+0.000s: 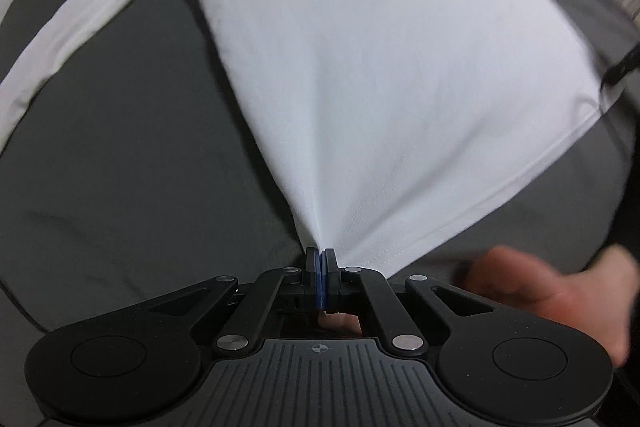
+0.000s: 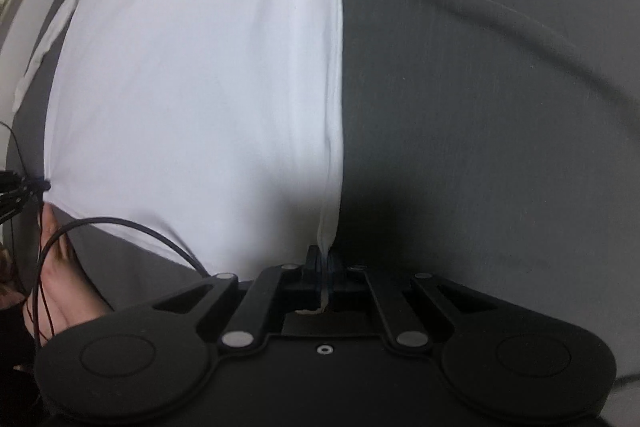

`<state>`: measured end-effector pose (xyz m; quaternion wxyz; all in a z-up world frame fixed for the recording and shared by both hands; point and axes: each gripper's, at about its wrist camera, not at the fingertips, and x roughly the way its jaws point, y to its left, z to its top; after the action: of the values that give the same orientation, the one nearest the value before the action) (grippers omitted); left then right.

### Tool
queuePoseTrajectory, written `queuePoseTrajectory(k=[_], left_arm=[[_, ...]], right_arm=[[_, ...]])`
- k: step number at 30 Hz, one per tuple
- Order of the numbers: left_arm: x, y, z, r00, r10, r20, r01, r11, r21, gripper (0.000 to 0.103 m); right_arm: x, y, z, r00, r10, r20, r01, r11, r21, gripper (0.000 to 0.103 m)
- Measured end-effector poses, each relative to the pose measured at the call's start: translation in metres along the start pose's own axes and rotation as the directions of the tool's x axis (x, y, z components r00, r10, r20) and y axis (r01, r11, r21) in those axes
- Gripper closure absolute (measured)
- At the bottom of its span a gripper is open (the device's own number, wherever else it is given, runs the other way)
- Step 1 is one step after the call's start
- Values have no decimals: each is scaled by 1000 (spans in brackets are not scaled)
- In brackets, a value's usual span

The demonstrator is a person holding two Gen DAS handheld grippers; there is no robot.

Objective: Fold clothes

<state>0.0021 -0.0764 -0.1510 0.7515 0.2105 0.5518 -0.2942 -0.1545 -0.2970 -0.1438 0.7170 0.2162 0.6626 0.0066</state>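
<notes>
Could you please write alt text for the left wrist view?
The left gripper, fingers shut, pinches the hem corner of a white long-sleeved shirt spread over a dark grey surface. A blurred hand shows at right.

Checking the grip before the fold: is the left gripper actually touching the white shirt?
Touching. The left wrist view shows the left gripper with jaws closed on the white shirt at its hem corner, fabric fanning out taut from the pinch.
</notes>
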Motion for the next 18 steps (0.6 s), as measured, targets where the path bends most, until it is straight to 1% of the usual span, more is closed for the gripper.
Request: queuePoseTrajectory(k=[2, 3, 4, 5, 6, 8, 9, 10, 11, 12, 14, 16, 18], left_arm=[[0, -2, 0, 1000, 13, 12, -13, 1000, -2, 103], [-2, -2, 0, 1000, 14, 16, -14, 1000, -2, 96], [-4, -2, 0, 1000, 13, 18, -13, 1000, -1, 92], [-6, -1, -1, 1000, 19, 11, -19, 1000, -4, 76], [-9, 1, -2, 999, 35, 7, -35, 999, -12, 48], [-22, 7, -1, 996, 67, 65, -64, 997, -41, 19], [-29, 10, 0, 992, 83, 98, -78, 995, -56, 18], [-36, 13, 1, 987, 100, 130, -91, 993, -72, 18], [-44, 17, 5, 981, 105, 162, -91, 992, -93, 18], [-52, 21, 12, 971, 107, 213, -83, 990, -118, 18], [-66, 28, 27, 942, 102, 319, -52, 985, -162, 18], [-76, 34, 51, 909, 76, 410, 2, 982, -187, 18], [-76, 34, 74, 885, 48, 462, 52, 978, -200, 17]], right_arm=[[-2, 2, 0, 1000, 0, -2, 0, 1000, 2, 94], [-4, 2, -2, 1000, 0, 2, 0, 1000, 9, 91], [-7, 2, -3, 1000, -3, 12, 3, 1000, 19, 79], [-13, 1, -5, 999, -5, 37, 4, 1000, 29, 61], [-21, -2, -8, 997, -5, 80, 1, 999, 40, 55], [-42, -15, -12, 981, 0, 194, -17, 996, 89, 53], [-53, -23, -15, 965, -5, 261, -28, 992, 124, 53], [-66, -36, -19, 941, -23, 339, -39, 984, 175, 51], [-79, -51, -22, 908, -49, 416, -54, 971, 233, 49], [-91, -70, -24, 871, -86, 484, -70, 952, 296, 49], [-112, -111, -25, 788, -181, 588, -107, 901, 421, 47], [-121, -157, -18, 724, -294, 625, -96, 853, 512, 47], [-127, -199, -8, 660, -405, 633, -68, 806, 588, 48]])
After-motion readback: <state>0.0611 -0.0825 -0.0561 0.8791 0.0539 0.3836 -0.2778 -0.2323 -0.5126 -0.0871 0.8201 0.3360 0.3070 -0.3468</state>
